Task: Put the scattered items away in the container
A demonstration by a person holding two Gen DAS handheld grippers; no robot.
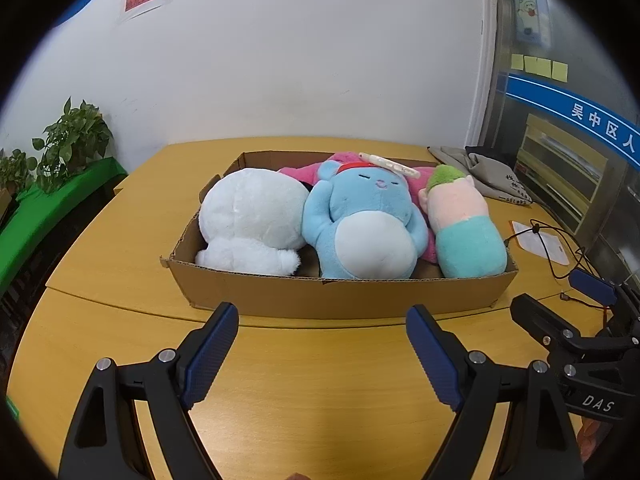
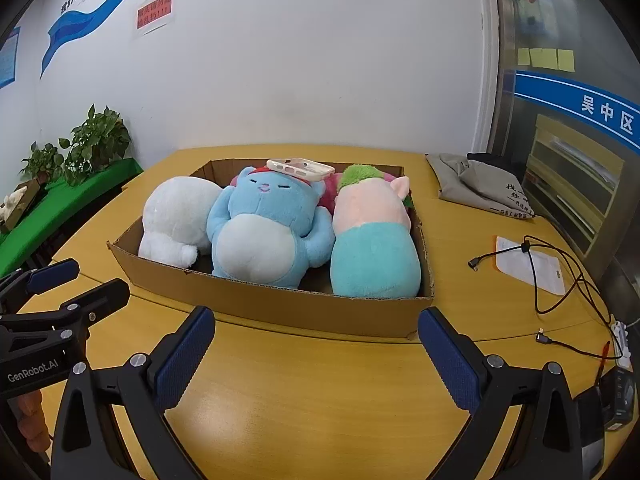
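Observation:
A shallow cardboard box [image 1: 340, 294] [image 2: 280, 310] sits on the yellow table. Inside lie a white plush [image 1: 250, 224] [image 2: 176, 220], a blue plush [image 1: 364, 228] [image 2: 264, 232] on a pink plush [image 1: 300, 172], and a pink-and-teal plush with green hair [image 1: 464, 228] [image 2: 372, 240]. A white phone case [image 1: 390, 165] [image 2: 300, 168] rests on the blue plush's head. My left gripper [image 1: 322, 316] is open and empty, in front of the box. My right gripper [image 2: 316, 318] is open and empty, also just before the box; it also shows in the left wrist view [image 1: 560, 300].
A grey cloth bag [image 2: 480, 184] lies at the table's back right. A black cable [image 2: 552, 280] and a white packet [image 2: 528, 264] lie right of the box. A dark device [image 2: 618, 400] sits at the right edge. Potted plants [image 2: 96, 140] stand on a green shelf at left.

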